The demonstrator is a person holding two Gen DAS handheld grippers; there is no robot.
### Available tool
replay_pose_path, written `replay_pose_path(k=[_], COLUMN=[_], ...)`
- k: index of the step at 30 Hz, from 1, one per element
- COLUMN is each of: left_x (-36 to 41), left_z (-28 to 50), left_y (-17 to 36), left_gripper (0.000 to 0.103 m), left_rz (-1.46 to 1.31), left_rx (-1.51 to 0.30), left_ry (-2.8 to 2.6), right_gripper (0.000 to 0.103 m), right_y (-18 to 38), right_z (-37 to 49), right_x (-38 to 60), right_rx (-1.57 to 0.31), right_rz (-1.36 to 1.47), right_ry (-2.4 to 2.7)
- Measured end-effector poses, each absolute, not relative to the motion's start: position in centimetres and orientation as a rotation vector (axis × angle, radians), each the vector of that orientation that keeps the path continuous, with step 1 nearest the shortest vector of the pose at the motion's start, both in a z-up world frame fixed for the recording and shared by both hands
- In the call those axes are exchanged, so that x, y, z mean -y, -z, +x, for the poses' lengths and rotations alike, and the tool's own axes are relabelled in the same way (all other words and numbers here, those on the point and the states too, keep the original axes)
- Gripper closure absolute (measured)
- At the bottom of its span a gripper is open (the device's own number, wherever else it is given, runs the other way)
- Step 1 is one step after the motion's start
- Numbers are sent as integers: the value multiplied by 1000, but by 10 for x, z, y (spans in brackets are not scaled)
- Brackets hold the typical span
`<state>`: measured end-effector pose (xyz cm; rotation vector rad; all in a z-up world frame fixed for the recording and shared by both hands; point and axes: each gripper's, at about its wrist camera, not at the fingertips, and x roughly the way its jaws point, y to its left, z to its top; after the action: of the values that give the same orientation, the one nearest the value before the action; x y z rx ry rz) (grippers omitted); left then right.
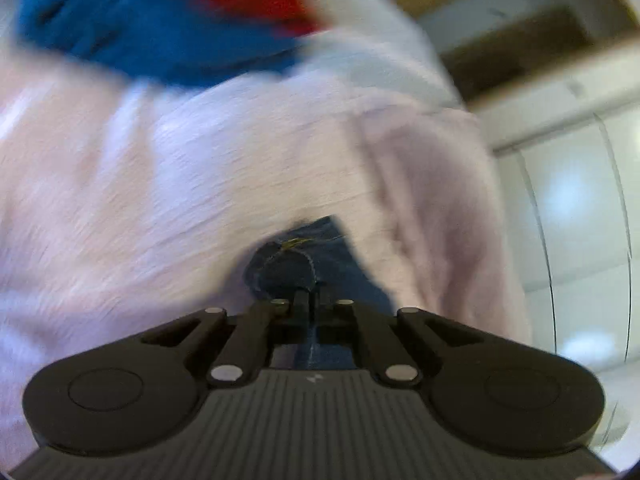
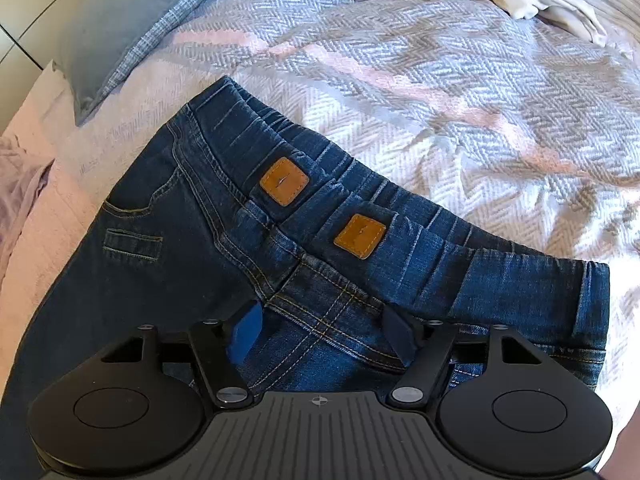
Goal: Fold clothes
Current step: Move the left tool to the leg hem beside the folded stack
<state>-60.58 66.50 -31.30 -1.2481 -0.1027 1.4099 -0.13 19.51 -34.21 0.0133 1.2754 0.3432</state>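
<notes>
Left gripper [image 1: 311,294] pinched tight on fold of jeans [image 1: 316,252], view blurred. Right gripper [image 2: 322,330] spread wide over jeans [image 2: 280,248] waistband on bedspread [image 2: 460,92], gripping nothing.
</notes>
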Motion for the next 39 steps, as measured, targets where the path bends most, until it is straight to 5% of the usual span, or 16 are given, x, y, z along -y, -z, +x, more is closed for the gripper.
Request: replay_pose_path(k=[2,10,20,23,34,36,37,39], left_x=[-665,-666,-646,-652,-567,-548,-540,-525], left_z=[-594,-595,-562,-544,-447,-432,-425,-413], left_y=[291,335,300,306,286,282,282,279], left_gripper=[103,87,81,85,85,85,85,85], left_rz=[-1046,-896,-603,-614,-805,-841,-855,-876], left_rx=[-22,-571,-555,-690,-690,-696,-701,-702], left_ry=[-1392,-1576,-1711,-1660,-1320,-1276,-1255,-1224], right_gripper=[33,32,32,32,33,52,70,74], right_y=[341,343,336,333,302,302,304,313], right_z=[-1,-3,-2,-5,38,53,60,74], right_x=[-195,-198,-199,-201,-163,-156,-154,-152], right_rx=[-1281,-1274,-1276,-1259,-1120,-1128,-1144,-1198], right_rz=[13,1,-105,-147,-151,-88,-70,-35], right_ry=[-341,-335,-445,-473,-700,-794,-840,-926])
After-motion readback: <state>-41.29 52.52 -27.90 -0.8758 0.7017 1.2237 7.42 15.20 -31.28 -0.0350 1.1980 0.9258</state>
